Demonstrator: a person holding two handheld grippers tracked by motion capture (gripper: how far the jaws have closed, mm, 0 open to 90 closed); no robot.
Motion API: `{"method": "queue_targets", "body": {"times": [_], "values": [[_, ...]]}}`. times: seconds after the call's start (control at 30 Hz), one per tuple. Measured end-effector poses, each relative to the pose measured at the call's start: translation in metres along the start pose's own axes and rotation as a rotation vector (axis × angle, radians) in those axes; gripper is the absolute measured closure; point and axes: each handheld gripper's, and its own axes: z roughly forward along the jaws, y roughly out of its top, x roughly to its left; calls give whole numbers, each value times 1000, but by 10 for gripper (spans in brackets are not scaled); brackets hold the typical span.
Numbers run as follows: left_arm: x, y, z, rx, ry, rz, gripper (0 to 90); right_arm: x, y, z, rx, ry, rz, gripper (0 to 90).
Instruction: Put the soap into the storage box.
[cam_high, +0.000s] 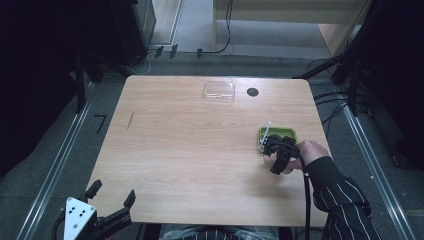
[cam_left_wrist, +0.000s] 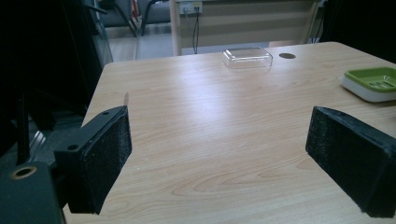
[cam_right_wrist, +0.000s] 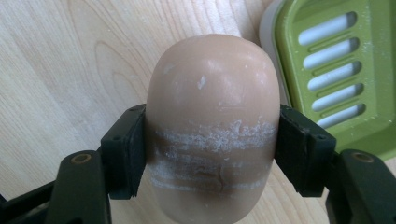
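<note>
The right hand-held gripper (cam_right_wrist: 210, 154) pinches a tan, egg-shaped bar of soap (cam_right_wrist: 212, 121) between its two black pads, one pressed to each long side of the bar. A pale, scuffed band runs across the soap at the height of the pads. In the right gripper view the soap hangs above the wooden surface (cam_right_wrist: 70, 60), just beside the near edge of a green soap dish (cam_right_wrist: 355, 70) with slotted drain holes and a white base; the bar is not over the dish. In the high view the right hand-held gripper (cam_high: 272, 150) sits at the right side of the surface (cam_high: 190, 150), at the near left corner of the green soap dish (cam_high: 285, 133), with the person's hand (cam_high: 310, 152) and a striped sleeve (cam_high: 345, 200) behind it.

The left hand-held gripper (cam_high: 112, 200) rests at the near left corner of the surface, well apart from the soap, its jaws spread wide with nothing between them. In the left gripper view its foam-faced pads (cam_left_wrist: 109, 154) frame bare wood. A clear plastic lid (cam_high: 219, 91) lies near the far edge, with a small dark round hole (cam_high: 252, 92) just to its right.
</note>
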Motion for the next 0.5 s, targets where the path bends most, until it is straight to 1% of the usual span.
{"method": "queue_targets", "body": {"times": [0.07,0.2,0.3,0.37,0.4,0.5], "values": [[0,0,0,2,1,2,72,-1,0,0,1,-3,-5,335],[0,0,-1,-4,0,-1,72,-5,-2,0,0,-9,5,335],[0,0,-1,-2,1,0,72,-6,-3,1,2,-11,-7,335],[0,0,-1,-2,2,3,72,-7,-4,0,0,-12,-4,335],[1,-1,-2,-2,5,-2,72,-9,-5,-2,-1,-20,0,335],[1,-1,-3,-2,9,-6,72,-11,-5,-3,-4,-21,-2,335]]}}
